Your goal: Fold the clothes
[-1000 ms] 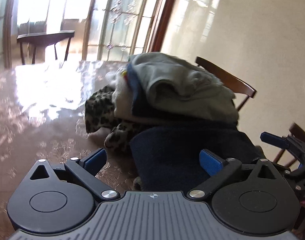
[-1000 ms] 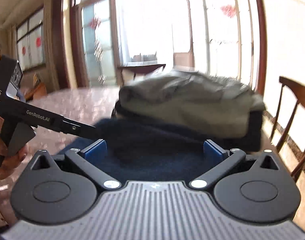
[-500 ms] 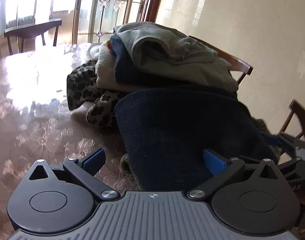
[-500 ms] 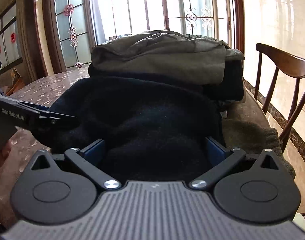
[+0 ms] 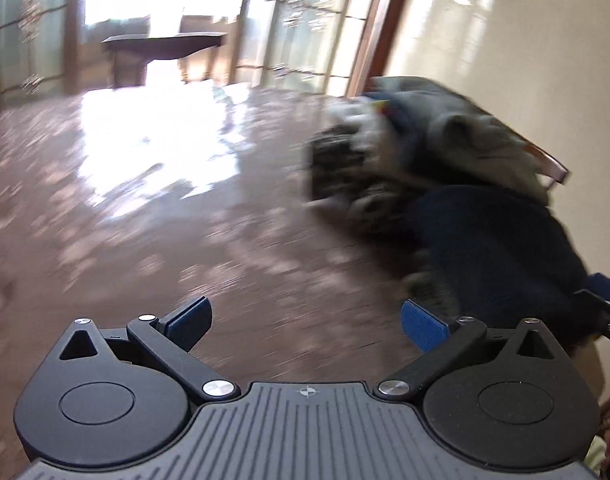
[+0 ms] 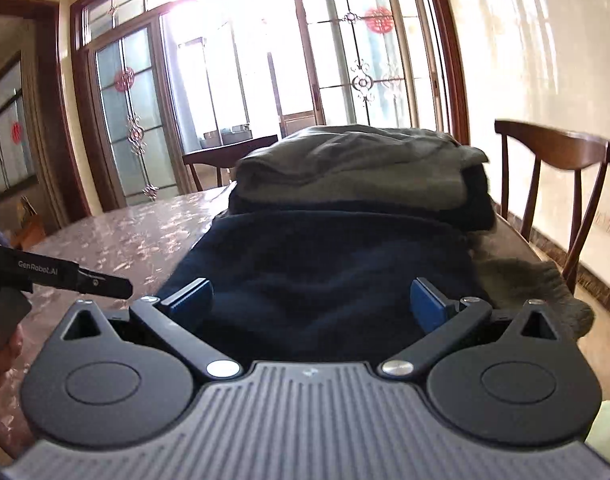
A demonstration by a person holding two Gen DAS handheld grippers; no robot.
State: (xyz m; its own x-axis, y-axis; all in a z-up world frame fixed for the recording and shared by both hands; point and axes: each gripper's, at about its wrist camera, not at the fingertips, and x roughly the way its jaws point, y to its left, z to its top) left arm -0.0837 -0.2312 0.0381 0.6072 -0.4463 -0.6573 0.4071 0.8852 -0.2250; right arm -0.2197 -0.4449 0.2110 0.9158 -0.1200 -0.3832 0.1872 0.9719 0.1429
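A folded dark navy garment (image 6: pixel 325 268) lies on the glossy patterned table (image 6: pixel 125 236), right in front of my right gripper (image 6: pixel 311 304), which is open and holds nothing. Behind it rises a stack of folded clothes with a grey-green top piece (image 6: pixel 357 168). In the blurred left wrist view the navy garment (image 5: pixel 493 248) and the stack (image 5: pixel 445 136), with a leopard-print piece (image 5: pixel 337 168), sit to the right. My left gripper (image 5: pixel 305 320) is open over bare table (image 5: pixel 145 220), away from the clothes. The left gripper's body (image 6: pixel 61 276) shows at the left of the right wrist view.
A wooden chair (image 6: pixel 553 184) stands right of the table by the wall. A grey-green fuzzy cloth (image 6: pixel 545 284) lies beside the navy garment. Another dark table (image 5: pixel 165 48) stands by the glass doors. A hand (image 6: pixel 1 356) holds the left gripper.
My left gripper has swung left and back off the navy garment to bare table. The right gripper has drawn back and risen a little; the navy garment stays flat.
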